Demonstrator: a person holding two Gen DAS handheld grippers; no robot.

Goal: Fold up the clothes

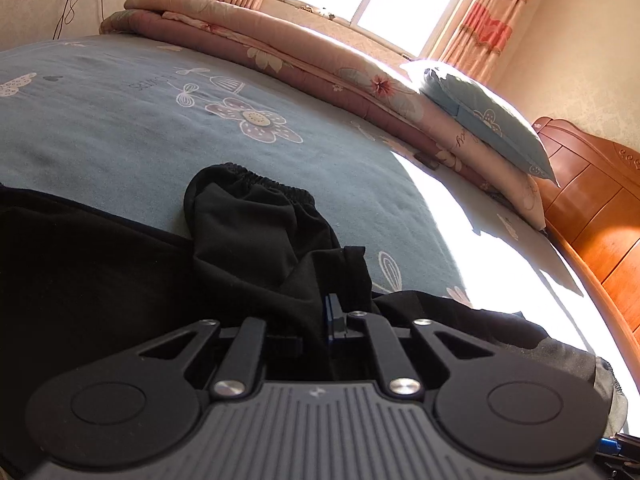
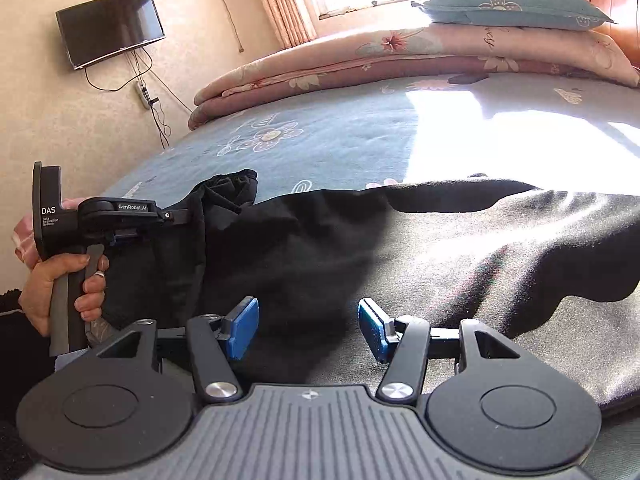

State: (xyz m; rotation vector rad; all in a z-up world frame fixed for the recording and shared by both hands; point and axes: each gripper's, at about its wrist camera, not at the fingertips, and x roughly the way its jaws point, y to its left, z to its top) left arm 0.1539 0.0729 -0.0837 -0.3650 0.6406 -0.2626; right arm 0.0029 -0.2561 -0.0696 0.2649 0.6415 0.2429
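A black garment point(image 2: 460, 248) lies spread across the near part of the blue bed; its elastic cuff point(image 1: 256, 184) is bunched up and lifted. My left gripper point(image 1: 335, 280) is shut on a fold of that black cloth, which wraps over its fingers and hides the pads. In the right wrist view the left gripper point(image 2: 192, 214) appears at the left, held by a hand point(image 2: 60, 284), pinching the raised cloth. My right gripper point(image 2: 308, 328) hovers just over the garment, open, its blue pads point(image 2: 242, 330) wide apart with only flat cloth beneath.
The bed has a blue flowered sheet point(image 1: 120, 140). A folded pink quilt point(image 1: 300, 60) and a blue pillow point(image 1: 488, 120) lie along the far side. A wooden headboard point(image 1: 592, 200) stands at the right. A wall television point(image 2: 110, 26) hangs left of the bed.
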